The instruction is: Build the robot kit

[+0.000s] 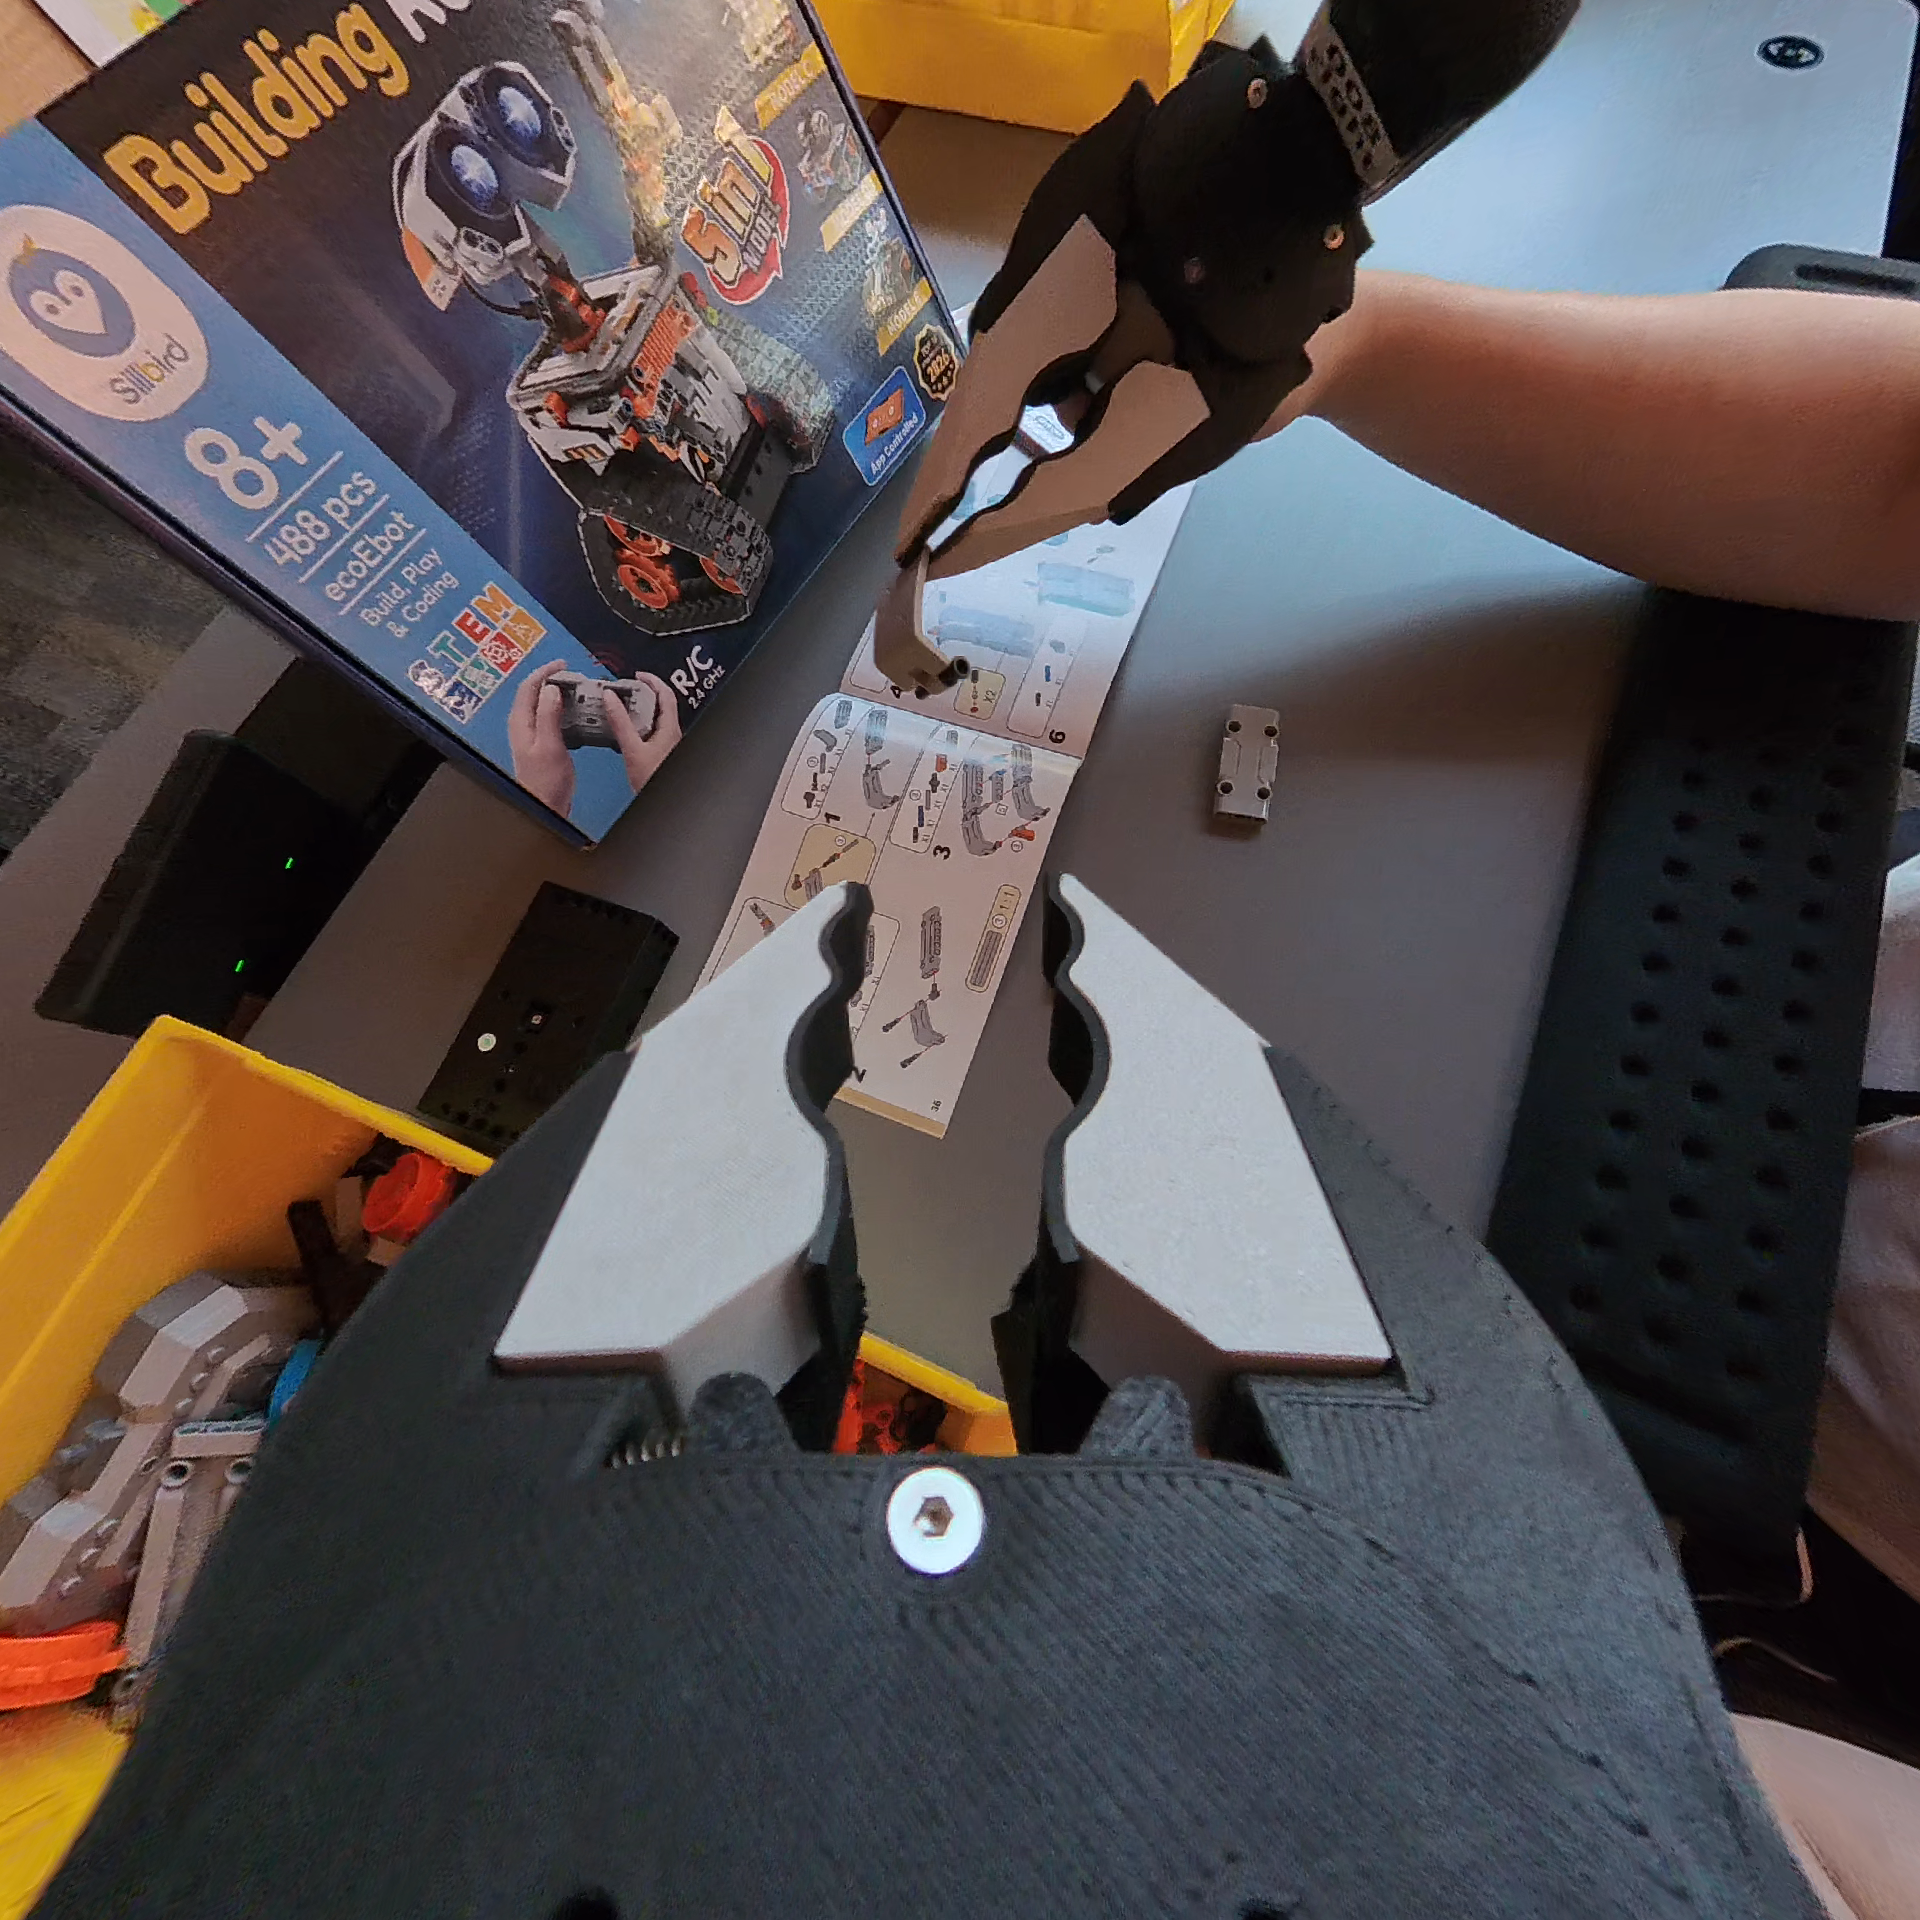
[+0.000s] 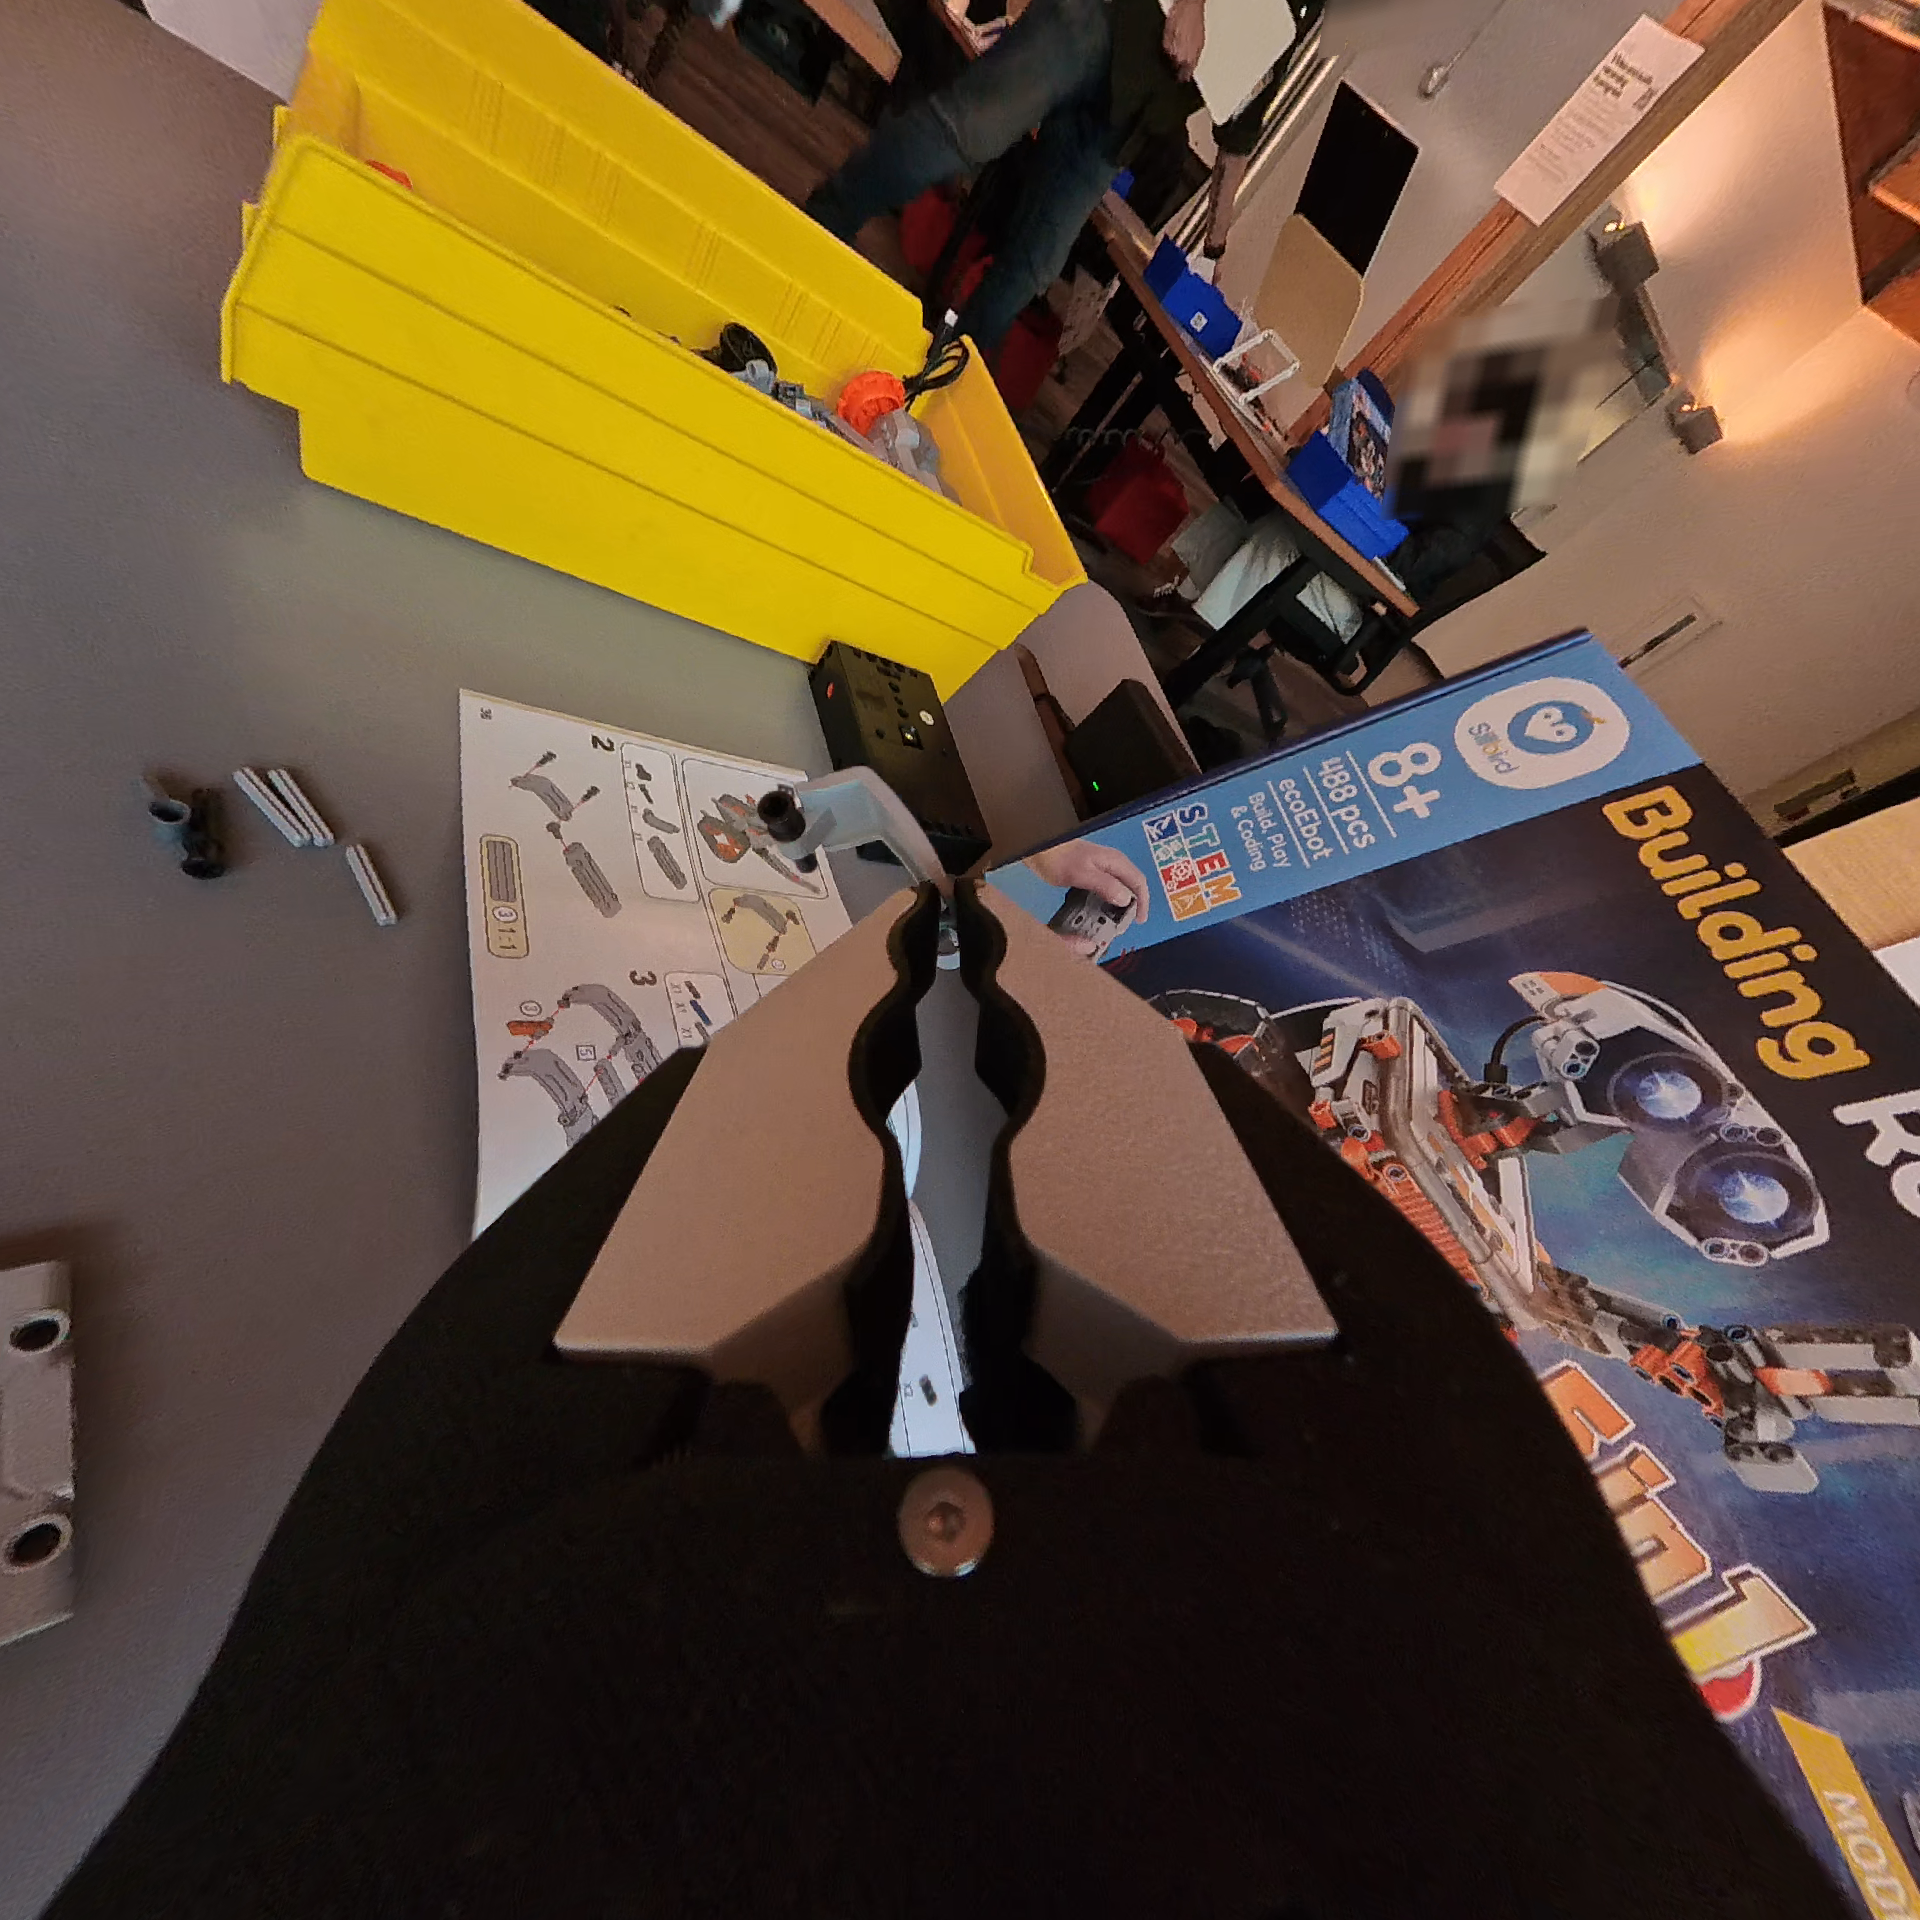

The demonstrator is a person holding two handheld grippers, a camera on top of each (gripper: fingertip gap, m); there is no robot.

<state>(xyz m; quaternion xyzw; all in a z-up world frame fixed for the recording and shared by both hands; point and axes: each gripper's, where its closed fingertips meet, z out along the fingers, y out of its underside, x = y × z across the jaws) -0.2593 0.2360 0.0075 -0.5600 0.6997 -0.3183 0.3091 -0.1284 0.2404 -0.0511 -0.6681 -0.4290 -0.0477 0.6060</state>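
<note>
A curved grey piece [image 2: 868,805] with a black pin is pinched by the right gripper [image 2: 943,885] above the instruction sheet [image 2: 582,883]; the left gripper [image 1: 951,894] is held spread, empty, near the yellow bin [image 1: 156,1122]

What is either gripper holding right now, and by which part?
The right gripper pinches a curved grey building piece by one end; its far end carries a black pin. The left gripper is open and holds nothing.
</note>
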